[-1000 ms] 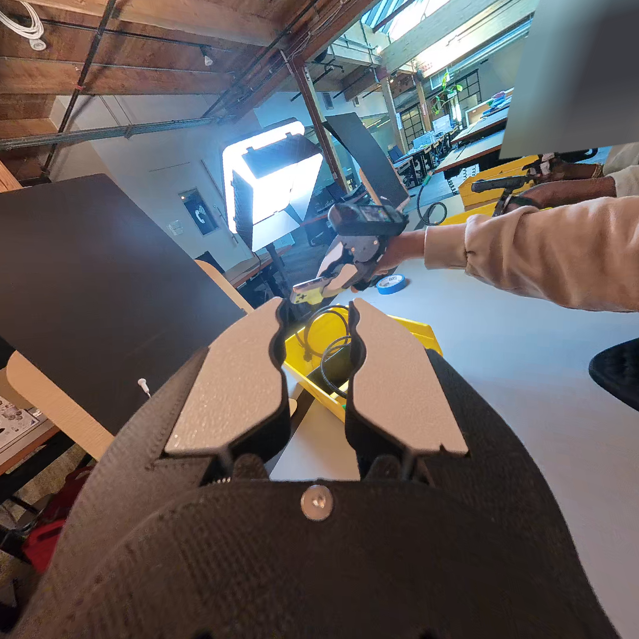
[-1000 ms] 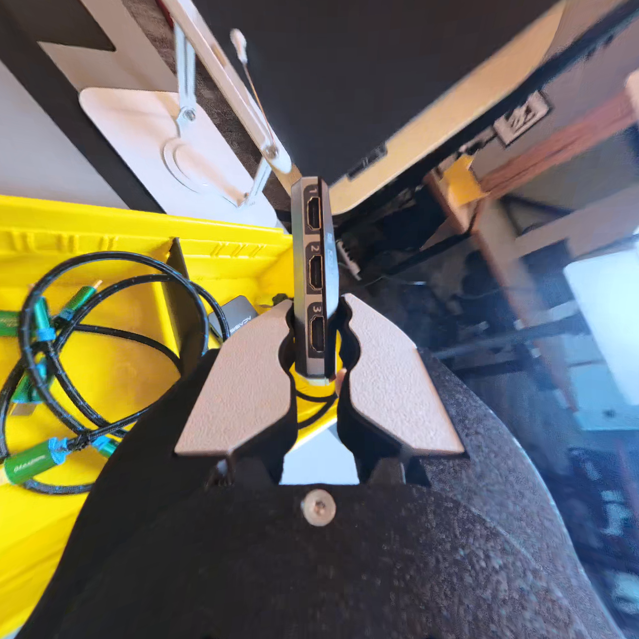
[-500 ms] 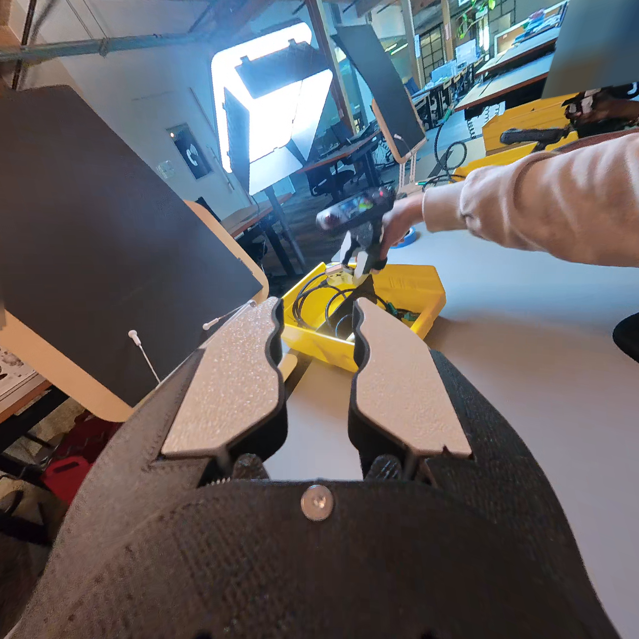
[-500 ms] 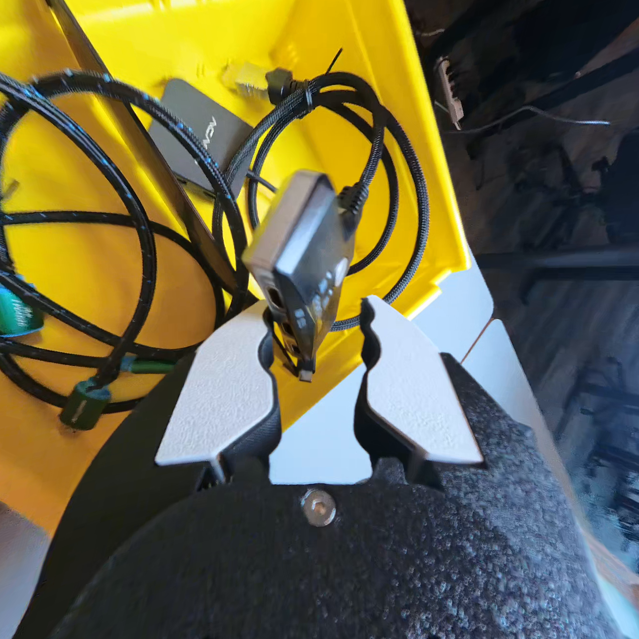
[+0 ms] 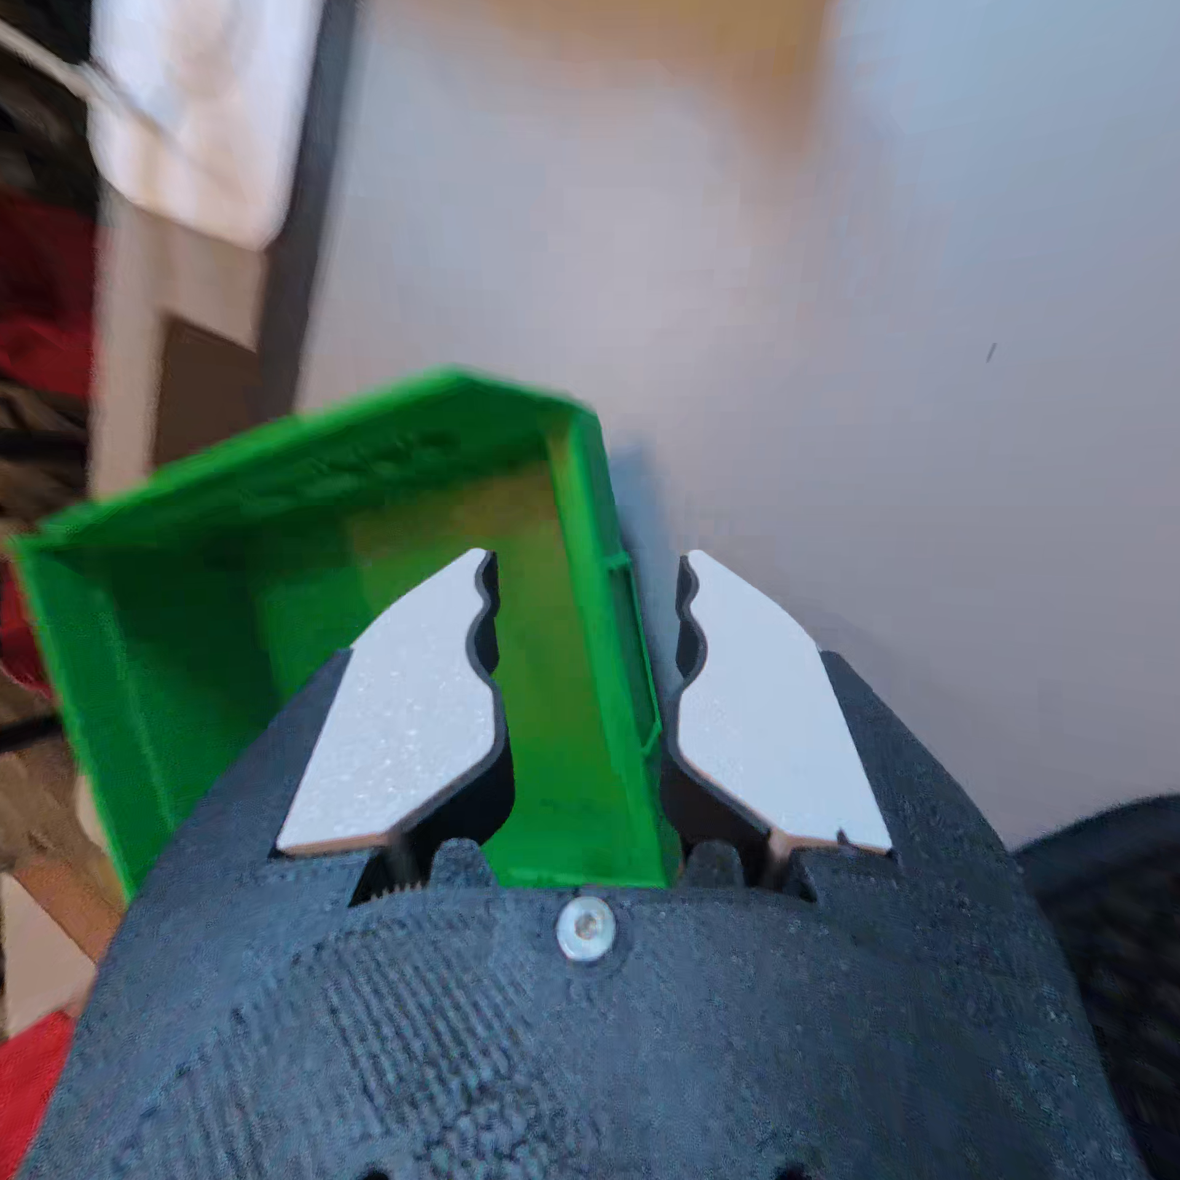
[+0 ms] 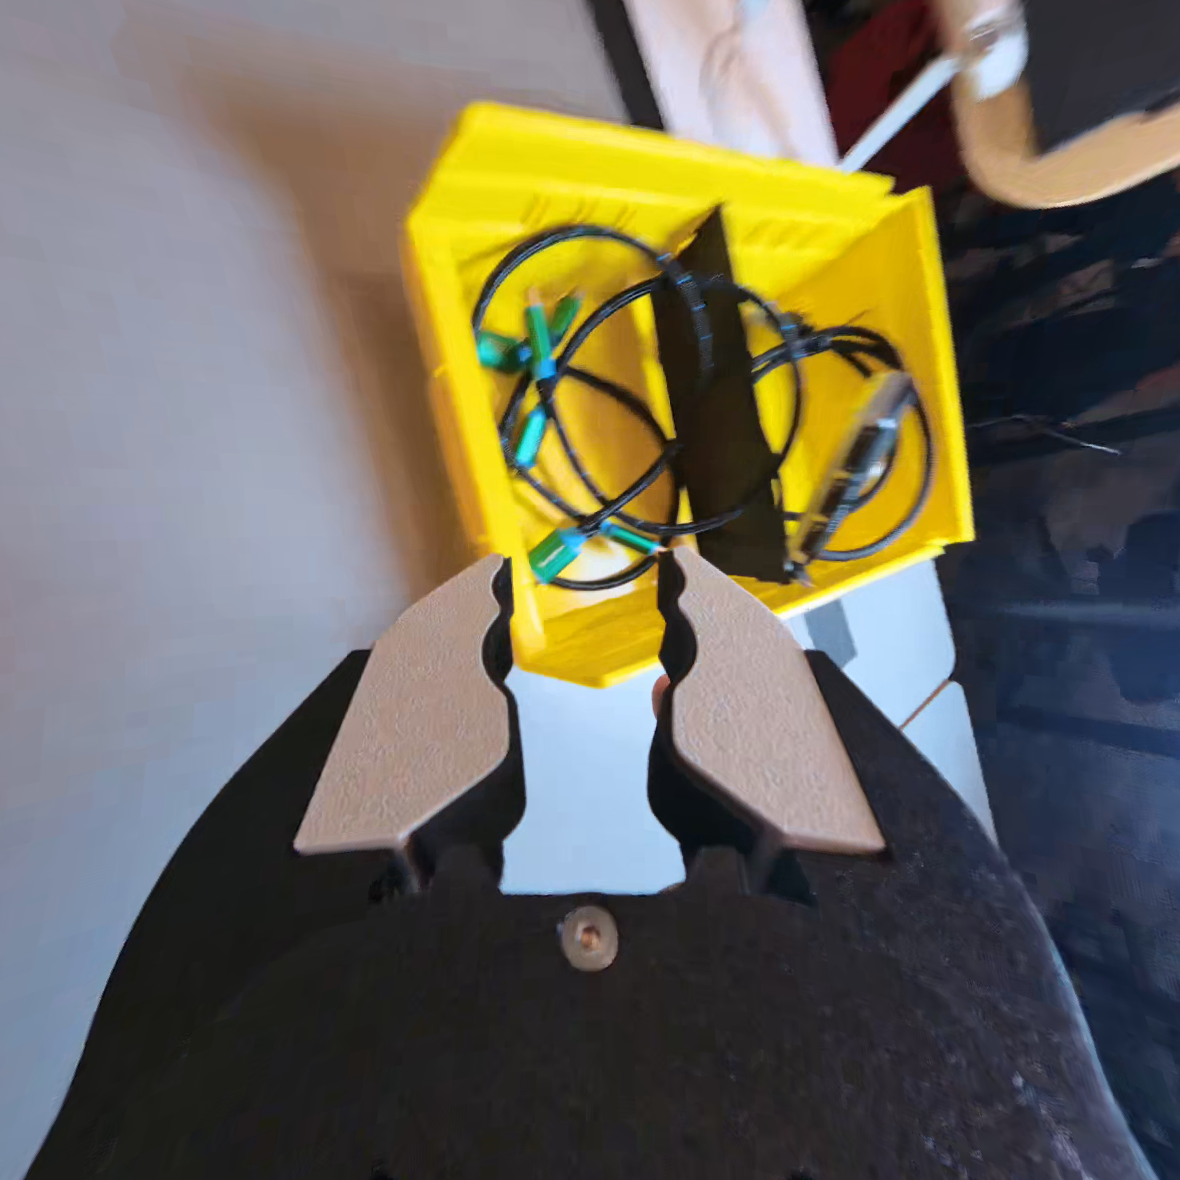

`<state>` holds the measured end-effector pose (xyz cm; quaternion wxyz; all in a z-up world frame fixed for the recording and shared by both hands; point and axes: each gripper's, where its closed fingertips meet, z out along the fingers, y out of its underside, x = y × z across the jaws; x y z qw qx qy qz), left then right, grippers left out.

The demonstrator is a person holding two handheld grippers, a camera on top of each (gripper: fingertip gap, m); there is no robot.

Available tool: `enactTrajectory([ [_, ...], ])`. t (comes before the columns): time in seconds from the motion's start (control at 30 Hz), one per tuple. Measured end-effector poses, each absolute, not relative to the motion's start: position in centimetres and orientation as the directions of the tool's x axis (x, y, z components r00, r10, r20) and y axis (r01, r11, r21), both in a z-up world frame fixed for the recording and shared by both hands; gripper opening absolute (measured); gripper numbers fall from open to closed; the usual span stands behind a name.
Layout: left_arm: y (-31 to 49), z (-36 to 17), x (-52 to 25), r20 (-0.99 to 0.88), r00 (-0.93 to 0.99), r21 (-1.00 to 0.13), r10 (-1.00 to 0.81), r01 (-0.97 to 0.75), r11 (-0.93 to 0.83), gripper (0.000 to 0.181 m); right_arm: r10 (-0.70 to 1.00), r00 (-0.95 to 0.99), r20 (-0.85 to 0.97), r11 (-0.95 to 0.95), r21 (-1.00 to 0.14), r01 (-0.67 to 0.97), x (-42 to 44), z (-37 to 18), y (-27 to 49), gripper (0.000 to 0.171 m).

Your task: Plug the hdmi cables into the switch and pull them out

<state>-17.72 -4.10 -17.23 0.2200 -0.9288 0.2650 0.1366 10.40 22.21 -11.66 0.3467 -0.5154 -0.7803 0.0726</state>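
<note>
In the right wrist view, a yellow bin (image 6: 894,319) with a black divider (image 6: 721,408) sits at the table's edge. Its left compartment holds coiled black HDMI cables with green plugs (image 6: 533,434). Its right compartment holds the grey HDMI switch (image 6: 855,447), lying blurred among its black cable. My right gripper (image 6: 584,562) is open and empty, above the bin's near corner. My left gripper (image 5: 587,559) is open and empty, its fingers either side of the right wall of an empty green bin (image 5: 287,562).
The white table (image 5: 894,319) spreads to the right of the green bin. The table edge and dark floor (image 6: 1053,638) lie right of the yellow bin. A tan-edged dark board (image 6: 1085,96) stands beyond it. Both views are motion-blurred. There is about 40 cm between the tips of the two grippers.
My right gripper opened and let go of the switch, which now lies in the yellow bin, and pulled back. My left gripper swung down from the room to the green bin.
</note>
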Motion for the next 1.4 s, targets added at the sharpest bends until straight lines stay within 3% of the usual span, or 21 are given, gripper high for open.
enactTrajectory([
  [0.03,-5.1,-19.0,-18.5,-0.349,0.829,-0.27,-0.437,-0.536,-0.8,0.055,0.836,-0.276,0.474,0.486,-0.409,0.772,10.2,-13.4,21.2,0.046],
  [0.1,-6.5,-21.7,-20.1,-0.362,0.819,-0.148,-0.446,-0.522,-0.84,0.055,0.798,-0.357,0.484,0.538,-0.307,0.785,8.9,-16.5,19.9,0.05],
  [0.17,-7.2,-23.7,-21.7,-0.43,0.755,-0.016,-0.495,-0.554,-0.832,0.042,0.764,-0.412,0.496,0.573,-0.231,0.786,7.0,-19.2,19.7,0.055],
  [0.2,-7.1,-24.4,-21.7,-0.449,0.719,0.019,-0.531,-0.586,-0.81,0.036,0.751,-0.428,0.503,0.586,-0.207,0.783,5.9,-20.3,19.9,0.056],
  [0.3,-6.3,-24.6,-21.9,-0.54,0.637,0.069,-0.55,-0.617,-0.784,0.039,0.712,-0.476,0.516,0.618,-0.138,0.774,3.2,-22.9,21.0,0.049],
  [0.37,-6.1,-24.6,-20.4,-0.527,0.612,0.038,-0.59,-0.676,-0.736,0.039,0.721,-0.527,0.45,0.637,-0.128,0.76,2.7,-24.4,20.1,0.029],
  [0.5,-5.3,-24.7,-15.5,-0.475,0.556,-0.108,-0.682,-0.806,-0.582,0.032,0.684,-0.559,0.468,0.676,-0.119,0.728,2.6,-24.4,18.2,0.03],
  [0.67,-2.0,-24.4,-13.5,-0.588,0.442,-0.1,-0.677,-0.87,-0.482,0.031,0.604,-0.584,0.542,0.735,-0.098,0.67,4.9,-24.2,12.5,0.03],
  [0.77,-0.3,-23.9,-13.3,-0.625,0.479,-0.144,-0.617,-0.847,-0.513,0.038,0.606,-0.478,0.636,0.726,-0.196,0.659,5.9,-23.0,8.4,0.032],
  [0.83,0.0,-22.8,-12.7,-0.645,0.527,-0.206,-0.553,-0.817,-0.538,0.047,0.719,-0.413,0.559,0.679,-0.437,0.59,7.3,-20.8,3.1,0.034],
  [0.9,0.0,-21.0,-10.1,-0.631,0.608,-0.384,-0.482,-0.784,-0.487,0.04,0.843,-0.311,0.439,0.538,-0.696,0.476,9.0,-16.5,-0.8,0.035],
  [1.0,-1.6,-18.8,-4.0,-0.42,0.783,-0.683,-0.46,-0.606,-0.408,0.038,0.942,-0.062,0.331,0.331,-0.88,0.342,13.0,-11.2,1.0,0.034],
  [1.13,-1.8,-17.9,1.5,-0.048,0.914,-0.877,-0.402,-0.231,-0.421,0.043,0.917,0.33,0.222,0.095,-0.928,0.361,18.6,-11.4,11.3,0.042],
  [1.27,1.6,-17.9,2.5,0.198,0.957,-0.924,-0.214,0.109,-0.366,0.066,0.925,0.377,0.036,-0.119,-0.918,0.379,18.2,-15.3,14.3,0.058],
  [1.33,3.1,-18.5,2.4,0.183,0.97,-0.926,-0.16,0.116,-0.358,0.064,0.928,0.371,-0.011,-0.165,-0.908,0.386,16.7,-16.7,14.5,0.059],
  [1.4,4.1,-18.9,1.6,0.066,0.99,-0.94,-0.123,0.02,-0.34,0.054,0.927,0.374,-0.041,-0.2,-0.896,0.397,15.2,-18.1,15.0,0.041],
])
